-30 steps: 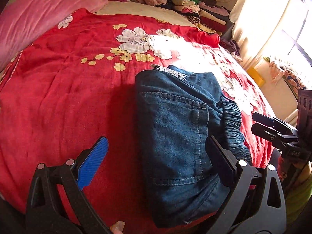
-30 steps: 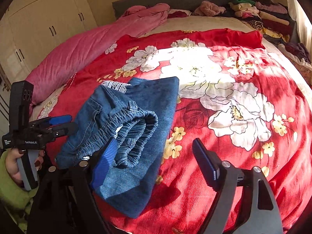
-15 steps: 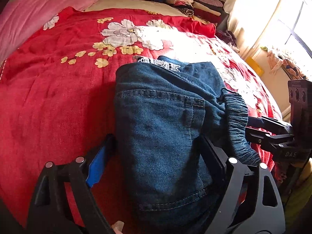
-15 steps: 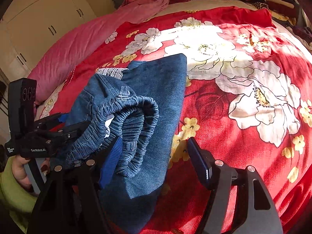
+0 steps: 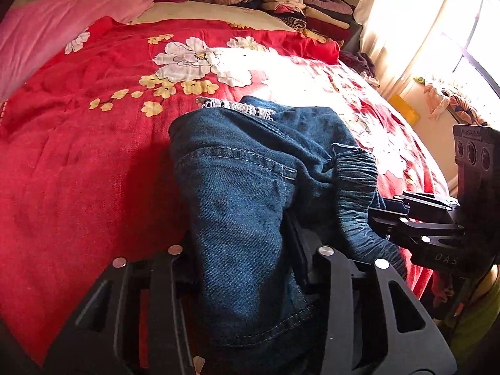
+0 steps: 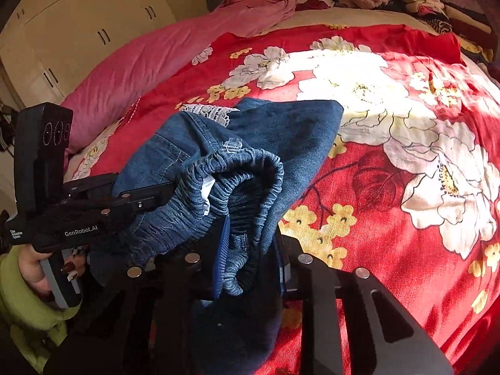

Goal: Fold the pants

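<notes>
Jaws of the left gripper (image 5: pixel 240 268) have just been closing and now pinch a thick fold of the pants (image 5: pixel 250 206), denim bulging up between them. Jaws of the right gripper (image 6: pixel 250 265) have likewise just been closing and now clamp the gathered elastic waistband (image 6: pixel 231 172), one blue pad (image 6: pixel 222 250) showing against the cloth. In the right view the left gripper reaches in from the side, its tips buried in the same bundle, held by a hand (image 6: pixel 34 268) in a green sleeve (image 6: pixel 18 306). The pants lie folded in a bundle near the near edge of the bed (image 5: pixel 78 172), a frayed white hem (image 6: pixel 207 113) at their far end. Under them spreads a red cover with white flowers (image 6: pixel 359 84). A pink quilt (image 6: pixel 150 59) runs along the far left edge, and a stack of folded clothes (image 5: pixel 300 9) sits at the far right corner
</notes>
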`<state>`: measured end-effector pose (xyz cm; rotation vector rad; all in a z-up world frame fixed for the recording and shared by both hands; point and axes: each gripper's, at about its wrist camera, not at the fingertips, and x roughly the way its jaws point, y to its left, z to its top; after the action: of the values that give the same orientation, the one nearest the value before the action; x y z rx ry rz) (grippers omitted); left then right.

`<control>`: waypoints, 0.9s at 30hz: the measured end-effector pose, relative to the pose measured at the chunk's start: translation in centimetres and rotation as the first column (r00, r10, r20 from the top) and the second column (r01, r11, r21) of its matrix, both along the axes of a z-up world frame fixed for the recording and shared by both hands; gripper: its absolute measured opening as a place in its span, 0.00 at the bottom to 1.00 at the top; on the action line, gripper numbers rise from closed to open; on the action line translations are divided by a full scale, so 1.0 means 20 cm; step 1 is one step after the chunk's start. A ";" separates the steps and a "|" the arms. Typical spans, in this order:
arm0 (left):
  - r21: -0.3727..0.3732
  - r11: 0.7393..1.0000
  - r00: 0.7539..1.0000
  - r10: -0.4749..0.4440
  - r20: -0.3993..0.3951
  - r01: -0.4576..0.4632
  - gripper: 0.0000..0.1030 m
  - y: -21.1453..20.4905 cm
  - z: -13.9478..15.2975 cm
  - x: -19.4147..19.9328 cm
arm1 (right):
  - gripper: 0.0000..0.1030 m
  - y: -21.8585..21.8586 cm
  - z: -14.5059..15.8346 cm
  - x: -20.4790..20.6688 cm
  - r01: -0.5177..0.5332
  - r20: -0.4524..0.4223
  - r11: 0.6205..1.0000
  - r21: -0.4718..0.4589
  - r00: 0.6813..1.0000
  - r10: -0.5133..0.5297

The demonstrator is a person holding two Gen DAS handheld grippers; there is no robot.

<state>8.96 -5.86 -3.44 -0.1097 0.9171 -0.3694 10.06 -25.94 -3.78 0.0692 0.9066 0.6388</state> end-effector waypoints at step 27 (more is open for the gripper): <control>-0.037 0.998 0.992 0.057 0.114 -0.053 0.21 -0.02 0.27 0.27 | 0.19 0.09 0.24 0.32 0.018 0.150 1.000 -0.020 0.989 -0.014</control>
<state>14.28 -6.16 1.95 -0.1430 0.7926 -0.3367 16.43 -24.17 1.08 0.0090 0.7664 0.6109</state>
